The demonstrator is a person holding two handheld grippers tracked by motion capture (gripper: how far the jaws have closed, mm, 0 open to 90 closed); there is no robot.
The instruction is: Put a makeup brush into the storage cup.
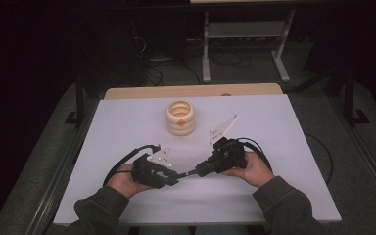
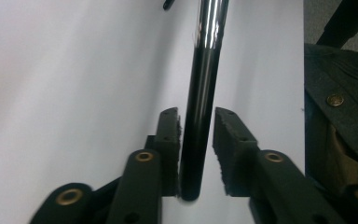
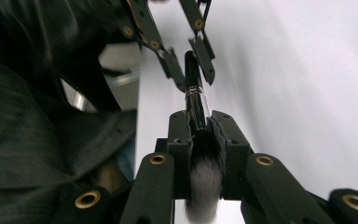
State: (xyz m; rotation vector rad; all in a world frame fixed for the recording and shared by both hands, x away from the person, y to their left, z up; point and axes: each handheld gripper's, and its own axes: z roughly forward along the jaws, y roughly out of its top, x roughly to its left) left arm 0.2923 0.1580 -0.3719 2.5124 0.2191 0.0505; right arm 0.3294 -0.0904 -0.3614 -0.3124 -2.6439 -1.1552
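A makeup brush with a black handle, a chrome ferrule and dark, white-tipped bristles hangs level between my two grippers, low over the white table. My right gripper is shut on its bristle end; in the right gripper view the pads squeeze the ferrule and hairs. My left gripper faces it from the left. Its jaws stand open around the handle's end, with a gap showing at the right pad. In the right gripper view the left gripper flanks the handle's tip.
A stack of cream rings with an orange spot in its middle stands at the table's far centre. A dark sleeve lies close at the right of the left gripper view. Metal table legs stand on the floor beyond.
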